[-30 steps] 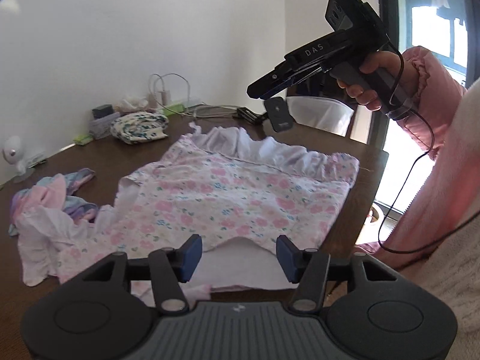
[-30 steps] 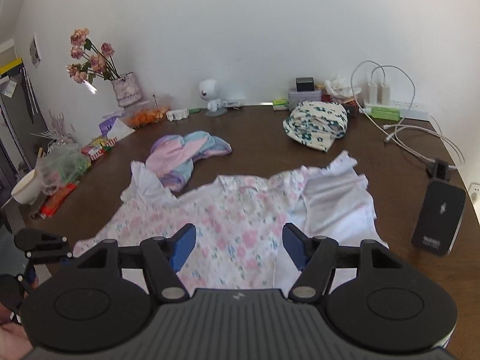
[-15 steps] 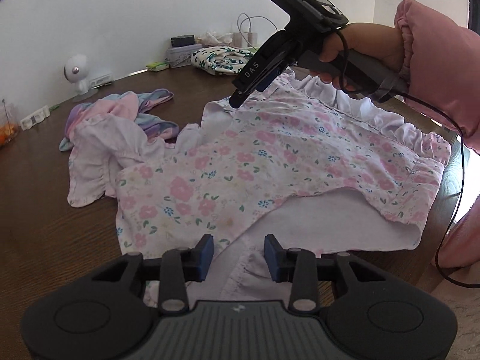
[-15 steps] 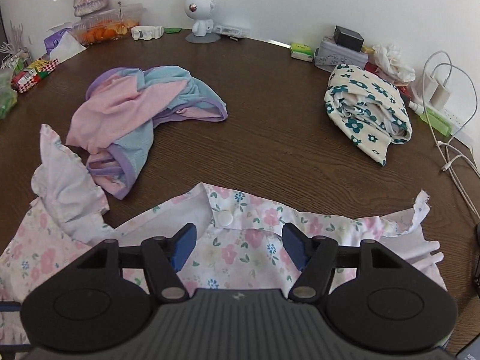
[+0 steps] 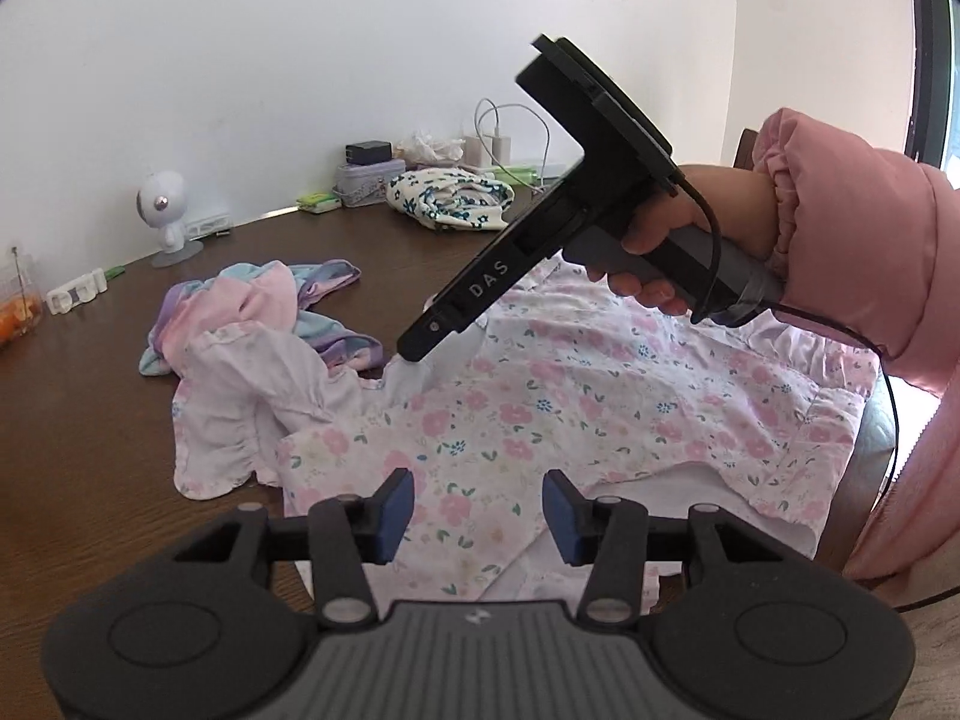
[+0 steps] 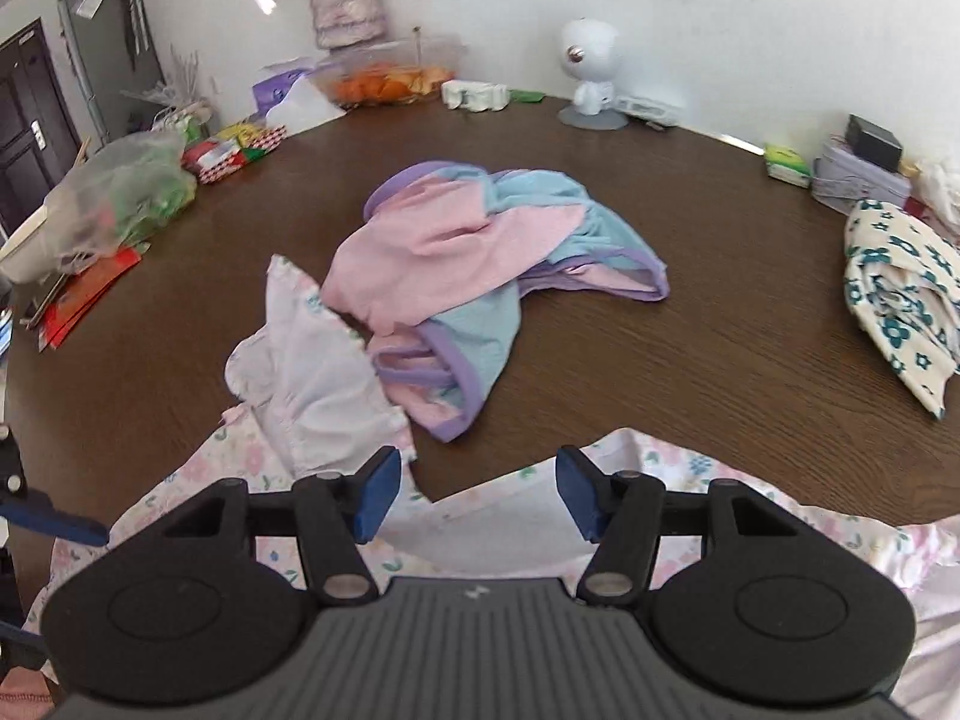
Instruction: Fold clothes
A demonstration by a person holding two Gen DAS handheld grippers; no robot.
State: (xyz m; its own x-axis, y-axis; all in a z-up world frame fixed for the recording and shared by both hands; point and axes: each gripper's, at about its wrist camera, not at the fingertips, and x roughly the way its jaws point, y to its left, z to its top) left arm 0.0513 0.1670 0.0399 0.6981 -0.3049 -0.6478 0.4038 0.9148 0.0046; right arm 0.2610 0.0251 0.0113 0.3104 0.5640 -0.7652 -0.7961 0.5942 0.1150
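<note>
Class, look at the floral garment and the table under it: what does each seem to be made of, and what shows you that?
Floral garment: thin, soft, matte woven cloth, probably cotton; it wrinkles and has gathered ruffles. Table: dark brown wood or wood-look veneer, with visible grain lines and a slight sheen.

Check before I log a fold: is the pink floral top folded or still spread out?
Spread, not folded: the floral top lies mostly flat on the table, one ruffled sleeve crumpled.

Dark wooden table, floral garment, pastel clothes, folded bundle
</note>
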